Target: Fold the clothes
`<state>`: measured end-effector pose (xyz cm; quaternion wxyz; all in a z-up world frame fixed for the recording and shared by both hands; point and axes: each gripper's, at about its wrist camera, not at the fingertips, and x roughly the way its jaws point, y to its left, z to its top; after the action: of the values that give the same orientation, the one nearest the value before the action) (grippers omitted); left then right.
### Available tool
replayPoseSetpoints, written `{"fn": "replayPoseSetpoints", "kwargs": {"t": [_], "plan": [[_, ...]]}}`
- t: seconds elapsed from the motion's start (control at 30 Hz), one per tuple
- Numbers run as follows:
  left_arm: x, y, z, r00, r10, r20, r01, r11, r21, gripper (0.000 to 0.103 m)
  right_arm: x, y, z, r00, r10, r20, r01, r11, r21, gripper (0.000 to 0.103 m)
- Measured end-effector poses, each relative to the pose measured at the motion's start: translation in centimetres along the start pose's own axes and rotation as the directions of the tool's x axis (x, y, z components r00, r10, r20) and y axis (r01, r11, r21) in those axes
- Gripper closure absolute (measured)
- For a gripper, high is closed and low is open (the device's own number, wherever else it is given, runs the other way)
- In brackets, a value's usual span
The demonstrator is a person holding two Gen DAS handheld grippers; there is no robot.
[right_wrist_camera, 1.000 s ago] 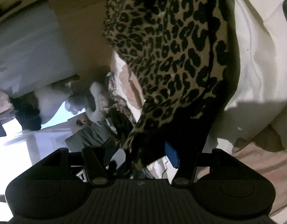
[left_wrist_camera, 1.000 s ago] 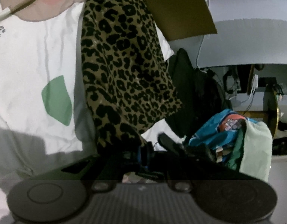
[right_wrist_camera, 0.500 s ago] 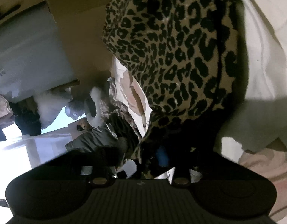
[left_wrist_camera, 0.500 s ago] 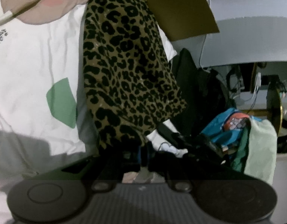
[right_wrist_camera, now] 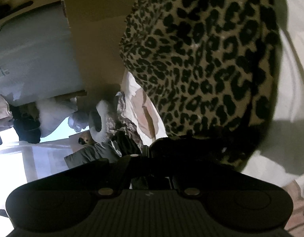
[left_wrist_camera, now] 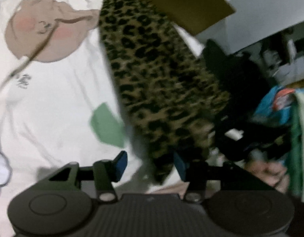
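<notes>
One leopard-print garment (left_wrist_camera: 159,83) hangs over a white sheet (left_wrist_camera: 53,102) printed with one tan blushing cartoon face (left_wrist_camera: 43,29), one green patch (left_wrist_camera: 106,126) and a few dark characters too blurred to read. The left tool (left_wrist_camera: 150,165) stands apart, its two blue pads (left_wrist_camera: 120,163) on either side of the garment's lower tip without gripping it. The right tool (right_wrist_camera: 152,154) is closed together on the garment's dark lower edge (right_wrist_camera: 201,59); one heap of other clothes (left_wrist_camera: 276,106) lies to the right.
</notes>
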<state>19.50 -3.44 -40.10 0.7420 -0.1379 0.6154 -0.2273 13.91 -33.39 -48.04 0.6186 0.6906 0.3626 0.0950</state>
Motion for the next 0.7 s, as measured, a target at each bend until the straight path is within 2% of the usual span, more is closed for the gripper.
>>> {"fn": "replayPoseSetpoints", "kwargs": {"t": [0.17, 0.33, 0.6, 0.7], "plan": [[1.7, -0.5, -0.3, 1.000, -0.016, -0.014, 0.016, 1.000, -0.015, 0.045, 0.2, 0.7, 0.4, 1.000, 0.002, 0.003, -0.002, 1.000, -0.021, 0.103], [2.7, -2.0, -0.6, 0.999, -0.009, 0.031, 0.009, 1.000, 0.005, 0.040, 0.2, 0.7, 0.5, 1.000, 0.001, 0.000, -0.001, 1.000, -0.022, 0.103], [4.9, -3.6, -0.6, 0.993, 0.086, 0.080, -0.089, 0.995, 0.043, 0.037, 0.2, 0.8, 0.2, 1.000, -0.005, -0.011, 0.004, 1.000, -0.027, 0.103], [5.4, -4.5, -1.0, 0.982, 0.140, 0.128, -0.153, 0.984, 0.095, 0.037, 0.1, 0.7, 0.2, 1.000, -0.001, -0.011, 0.001, 1.000, -0.017, 0.103]]}}
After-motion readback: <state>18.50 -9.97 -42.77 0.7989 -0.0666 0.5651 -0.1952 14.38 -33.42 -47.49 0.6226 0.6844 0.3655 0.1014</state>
